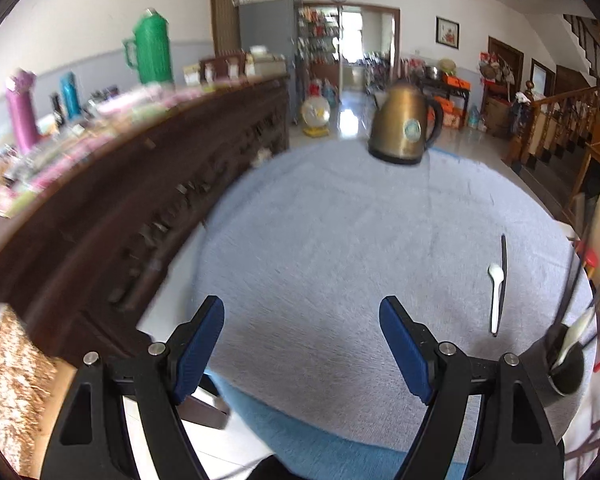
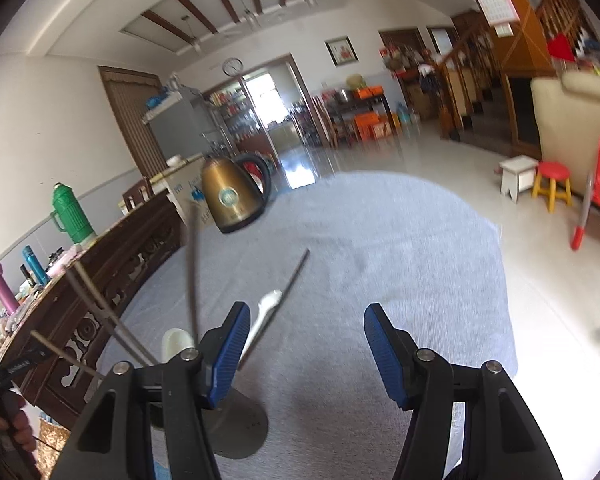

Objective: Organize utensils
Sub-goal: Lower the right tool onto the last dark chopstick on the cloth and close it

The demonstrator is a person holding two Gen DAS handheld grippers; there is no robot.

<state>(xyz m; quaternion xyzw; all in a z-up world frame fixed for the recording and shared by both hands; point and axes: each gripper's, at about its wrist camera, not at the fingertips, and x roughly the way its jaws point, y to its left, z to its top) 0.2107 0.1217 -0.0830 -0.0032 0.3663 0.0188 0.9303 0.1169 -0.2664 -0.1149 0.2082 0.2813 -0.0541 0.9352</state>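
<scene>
A white spoon (image 1: 496,294) lies on the round table's grey-blue cloth (image 1: 340,240) beside a dark chopstick (image 1: 502,276), at the right. A dark utensil cup (image 1: 568,364) at the table's right edge holds a white spoon and thin sticks. My left gripper (image 1: 302,344) is open and empty above the near left part of the table. In the right wrist view the same spoon (image 2: 266,308) and chopstick (image 2: 292,276) lie just beyond my open, empty right gripper (image 2: 302,352). The cup (image 2: 236,424) sits under its left finger, with sticks rising from it.
A brass kettle (image 1: 404,128) stands at the table's far edge; it also shows in the right wrist view (image 2: 230,196). A dark wooden sideboard (image 1: 120,220) with flasks and boxes runs along the left. Stools (image 2: 552,184) stand on the floor at the right.
</scene>
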